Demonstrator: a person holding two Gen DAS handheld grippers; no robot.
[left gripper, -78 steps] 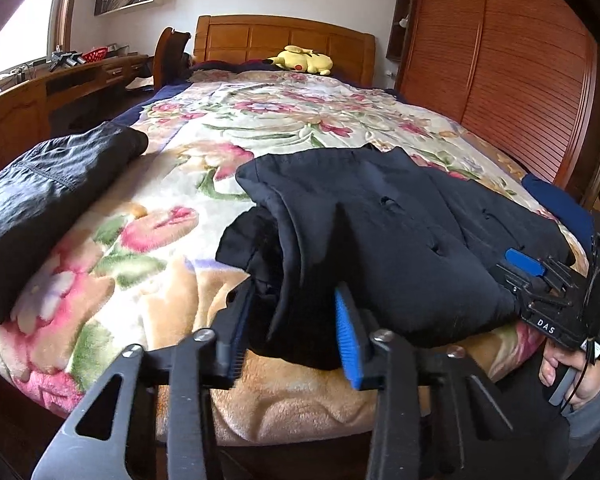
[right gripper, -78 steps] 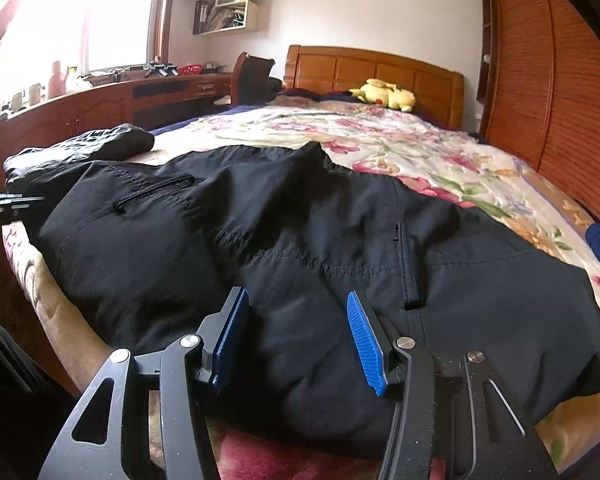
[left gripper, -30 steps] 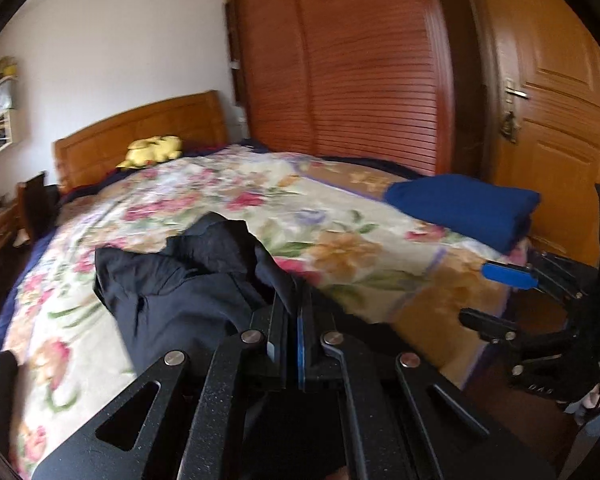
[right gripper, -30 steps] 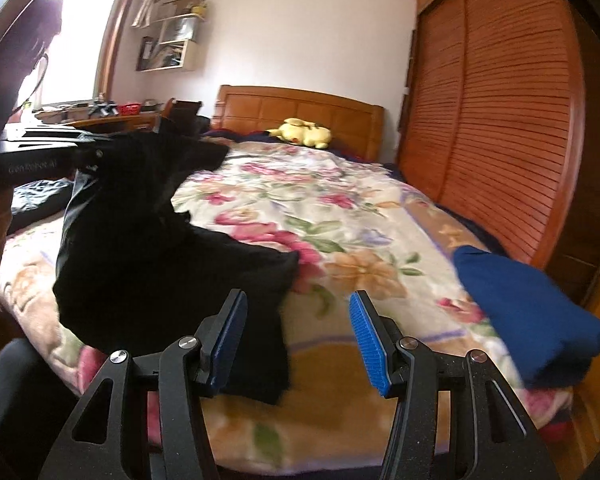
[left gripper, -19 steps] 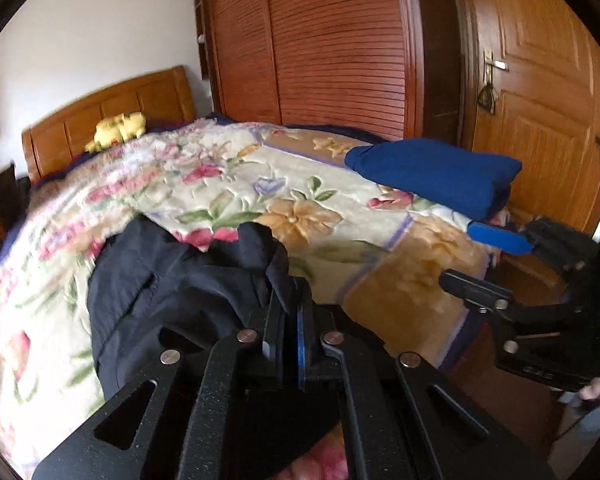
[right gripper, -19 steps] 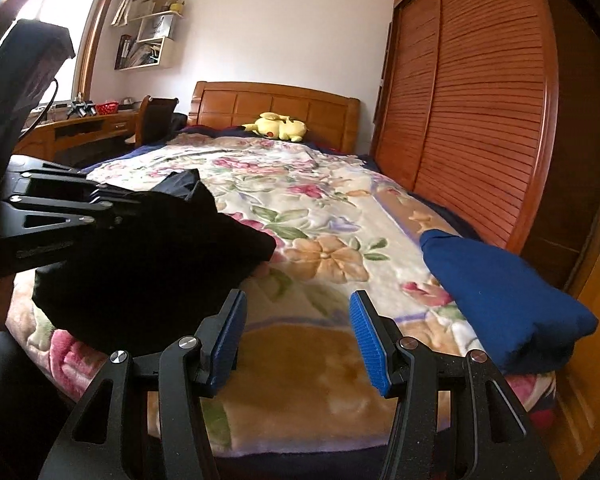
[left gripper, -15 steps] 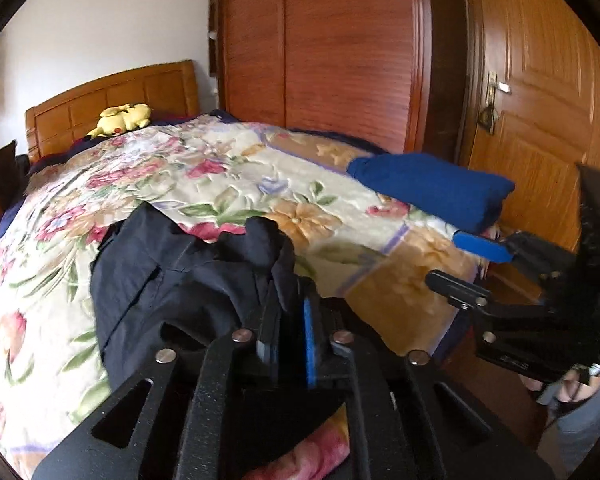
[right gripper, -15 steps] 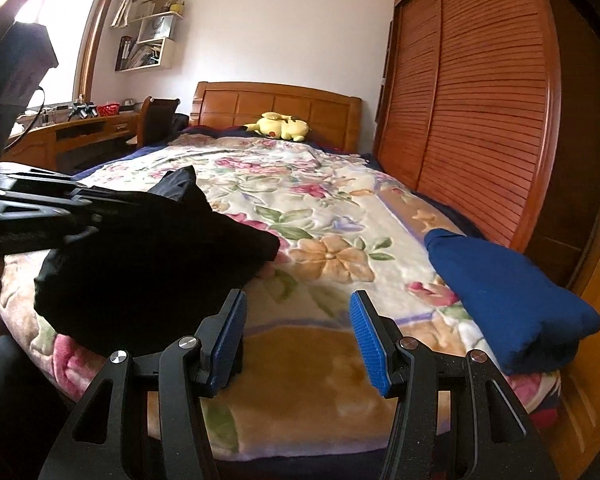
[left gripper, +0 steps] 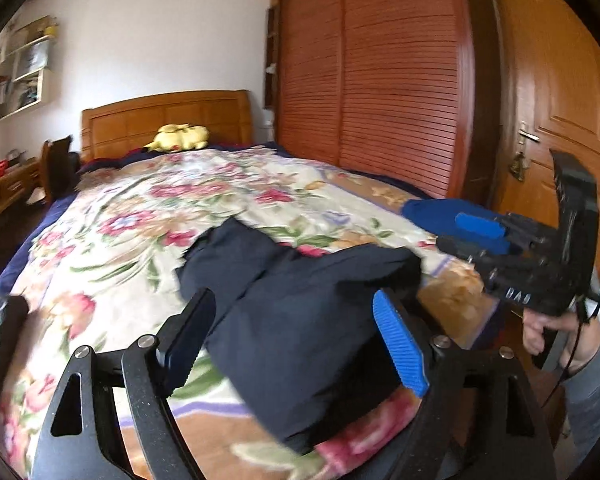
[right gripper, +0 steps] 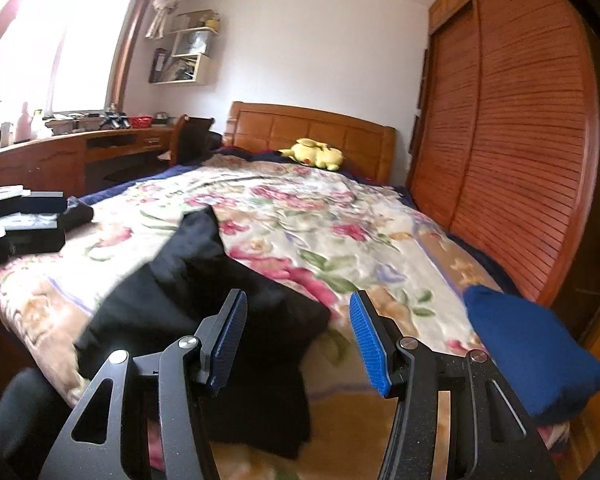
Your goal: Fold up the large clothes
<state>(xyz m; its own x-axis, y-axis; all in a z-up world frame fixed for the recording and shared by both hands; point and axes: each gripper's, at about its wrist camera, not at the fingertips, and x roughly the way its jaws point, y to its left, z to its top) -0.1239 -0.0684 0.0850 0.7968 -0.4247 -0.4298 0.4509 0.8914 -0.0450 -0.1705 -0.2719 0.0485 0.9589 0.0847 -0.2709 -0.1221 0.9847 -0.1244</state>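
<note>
Here the black garment (left gripper: 300, 320) lies bunched on the floral bed (left gripper: 148, 216) between the left gripper (left gripper: 292, 344)'s opening, empty fingers, the right gripper (right gripper: 298, 338) half-open and holding nothing, so folding looks unfinished.

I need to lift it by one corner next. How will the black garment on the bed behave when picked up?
The black garment will probably go floppy: it lies in soft bunched folds on the floral bedspread. It looks bulky and layered, so it may hang heavy and unfold. Part already droops over the bed edge, so it could slide off.
</note>
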